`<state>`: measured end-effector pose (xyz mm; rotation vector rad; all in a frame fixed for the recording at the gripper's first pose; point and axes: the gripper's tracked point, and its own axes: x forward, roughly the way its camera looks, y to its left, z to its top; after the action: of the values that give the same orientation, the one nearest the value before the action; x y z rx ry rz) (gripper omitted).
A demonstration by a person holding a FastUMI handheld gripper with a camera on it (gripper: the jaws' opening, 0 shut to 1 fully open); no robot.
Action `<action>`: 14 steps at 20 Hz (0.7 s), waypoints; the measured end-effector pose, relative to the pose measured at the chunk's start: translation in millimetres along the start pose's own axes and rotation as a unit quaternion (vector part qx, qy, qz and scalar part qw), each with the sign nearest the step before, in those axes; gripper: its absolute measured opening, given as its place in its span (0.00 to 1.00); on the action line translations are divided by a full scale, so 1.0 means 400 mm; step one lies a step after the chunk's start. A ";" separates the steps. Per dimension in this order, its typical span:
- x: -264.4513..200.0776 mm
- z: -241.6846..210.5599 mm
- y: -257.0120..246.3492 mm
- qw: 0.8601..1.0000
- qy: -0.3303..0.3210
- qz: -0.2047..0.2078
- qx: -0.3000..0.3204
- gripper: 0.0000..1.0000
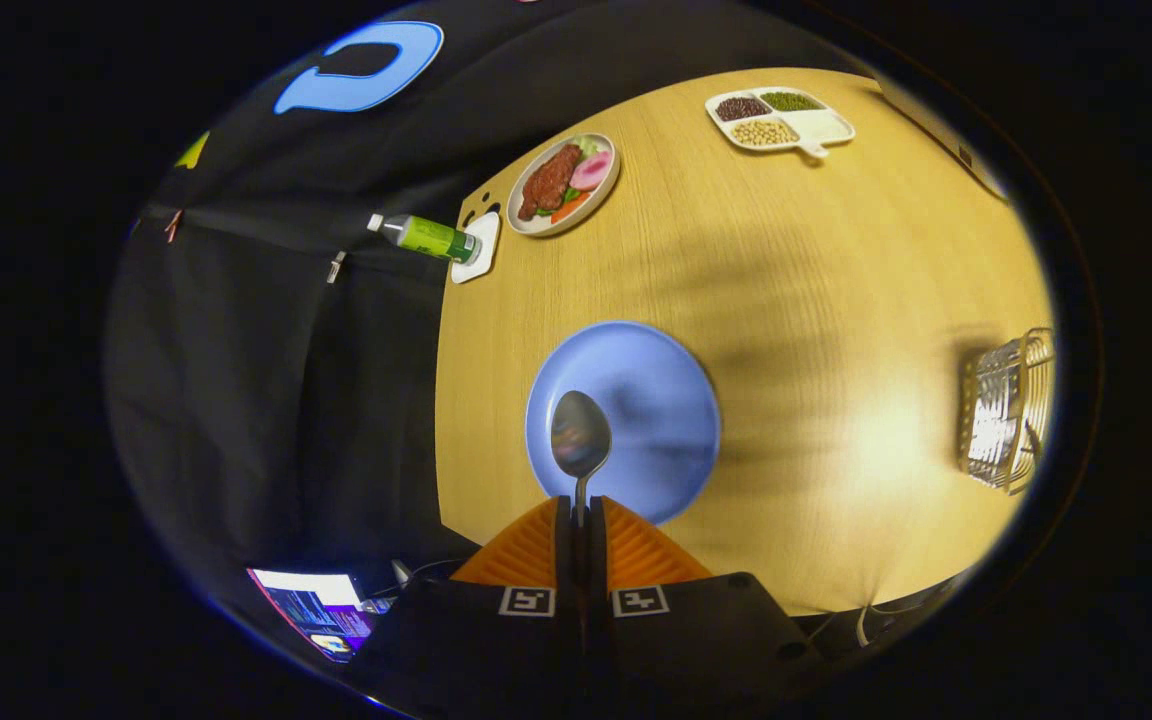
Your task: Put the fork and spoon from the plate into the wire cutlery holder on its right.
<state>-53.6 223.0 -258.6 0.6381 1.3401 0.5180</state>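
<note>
A: Spoon (579, 440) first: where is it?

B: Low in the centre of the frame, pinched by its handle in the gripper (580, 512), both fingers clamped on it, bowl pointing up and ahead over the blue plate (671, 400).

A: Start from the biggest thing, then.

B: Wooden table (836, 280) spans the middle and right. The plate sits at lower centre with no cutlery lying on it that I can see. The wire cutlery holder (1006, 410) is at the far right, well apart from the plate.

A: And the fork?

B: I can't tell; something thin may stand in the holder.

A: Risks?

B: The grip is only on the thin handle end, so I judge the spoon could swivel or slip on the way across. It could also catch the holder's rim wires, or tip the light holder.
</note>
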 end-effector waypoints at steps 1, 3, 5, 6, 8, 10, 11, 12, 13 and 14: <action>-0.035 0.015 -0.015 1.000 -0.009 -0.003 -0.007 0.06; -0.107 0.038 -0.052 0.999 -0.023 -0.013 -0.017 0.06; -0.177 0.068 -0.100 0.999 -0.036 -0.030 -0.023 0.06; -0.213 0.083 -0.126 0.998 -0.043 -0.039 -0.024 0.06; -0.285 0.106 -0.183 0.997 -0.051 -0.060 -0.025 0.06; -0.342 0.121 -0.238 0.995 -0.054 -0.086 -0.025 0.06; -0.364 0.125 -0.267 0.993 -0.052 -0.099 -0.024 0.06; -0.383 0.124 -0.296 0.993 -0.048 -0.108 -0.022 0.06; -0.400 0.120 -0.322 0.992 -0.041 -0.117 -0.019 0.06; -0.409 0.097 -0.348 0.991 -0.033 -0.126 -0.016 0.06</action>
<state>-44.3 6.5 -232.7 0.4480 1.3246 0.3103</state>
